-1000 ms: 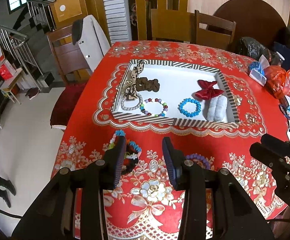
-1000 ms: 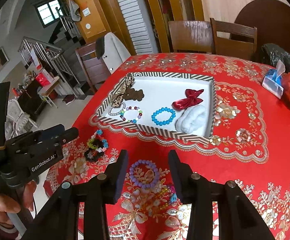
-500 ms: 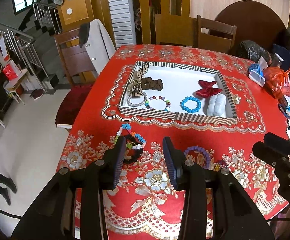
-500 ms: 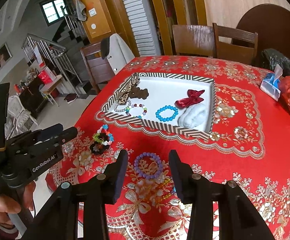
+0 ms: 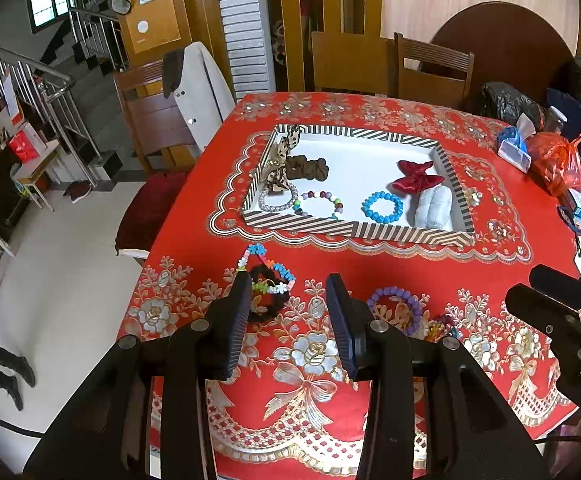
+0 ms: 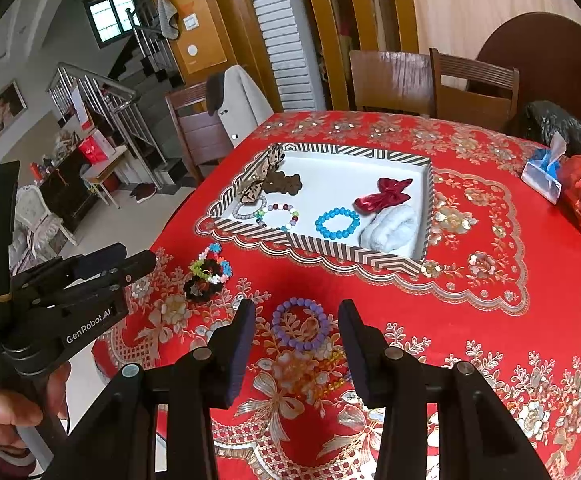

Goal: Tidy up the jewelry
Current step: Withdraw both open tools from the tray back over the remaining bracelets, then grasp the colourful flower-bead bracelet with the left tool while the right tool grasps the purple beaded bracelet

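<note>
A striped-rim white tray (image 5: 354,230) (image 6: 318,246) on the red tablecloth holds a blue bead bracelet (image 5: 382,208) (image 6: 337,222), a multicolour bead bracelet (image 5: 318,204), a red bow (image 5: 416,178), brown scrunchies and a white roll. In front of the tray lie a flower-bead bracelet on a black scrunchie (image 5: 268,284) (image 6: 208,274), a purple bead bracelet (image 5: 396,306) (image 6: 300,324) and orange beads (image 6: 322,376). My left gripper (image 5: 288,312) is open, empty, above the tablecloth beside the black scrunchie. My right gripper (image 6: 296,340) is open, empty, framing the purple bracelet from above.
Bags and packets (image 5: 550,156) crowd the table's right side. Wooden chairs (image 5: 430,68) stand behind the table and one with a coat (image 5: 194,92) at its left. The left table edge drops to the floor. A hand (image 6: 6,416) holds the left gripper's handle.
Both views have drawn back a little from the table, so the tray looks farther and more of the near tablecloth shows. Jaws unchanged.
</note>
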Demonstrator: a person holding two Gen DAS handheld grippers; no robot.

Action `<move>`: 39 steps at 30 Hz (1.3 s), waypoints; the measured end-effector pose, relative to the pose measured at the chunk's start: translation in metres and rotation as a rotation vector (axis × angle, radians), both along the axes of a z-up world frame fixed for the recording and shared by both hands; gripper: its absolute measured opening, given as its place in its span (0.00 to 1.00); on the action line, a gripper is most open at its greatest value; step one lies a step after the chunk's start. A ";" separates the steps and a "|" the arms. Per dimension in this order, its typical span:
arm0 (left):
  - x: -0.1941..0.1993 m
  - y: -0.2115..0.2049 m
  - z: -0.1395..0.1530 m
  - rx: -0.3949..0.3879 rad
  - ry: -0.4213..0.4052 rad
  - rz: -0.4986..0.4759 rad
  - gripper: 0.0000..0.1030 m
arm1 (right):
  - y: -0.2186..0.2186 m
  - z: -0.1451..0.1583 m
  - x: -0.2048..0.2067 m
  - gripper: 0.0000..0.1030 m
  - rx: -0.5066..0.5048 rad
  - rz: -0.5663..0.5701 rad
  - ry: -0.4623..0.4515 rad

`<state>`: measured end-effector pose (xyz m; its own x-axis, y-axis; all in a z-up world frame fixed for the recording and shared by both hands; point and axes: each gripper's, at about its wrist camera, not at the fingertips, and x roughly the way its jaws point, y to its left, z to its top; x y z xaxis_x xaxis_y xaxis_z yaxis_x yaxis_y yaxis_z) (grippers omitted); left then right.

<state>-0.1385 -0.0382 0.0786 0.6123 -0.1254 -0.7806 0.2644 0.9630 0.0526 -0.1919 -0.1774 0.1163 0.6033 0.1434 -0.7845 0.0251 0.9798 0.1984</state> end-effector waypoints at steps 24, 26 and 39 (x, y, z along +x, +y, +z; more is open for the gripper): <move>0.011 0.008 -0.008 0.014 0.026 0.017 0.37 | 0.008 -0.012 0.014 0.40 -0.002 0.027 0.035; 0.012 0.009 -0.009 0.013 0.027 0.018 0.37 | 0.009 -0.012 0.014 0.40 -0.004 0.028 0.036; 0.028 0.027 -0.016 -0.061 0.107 0.038 0.37 | 0.001 -0.030 0.019 0.40 0.000 0.010 0.059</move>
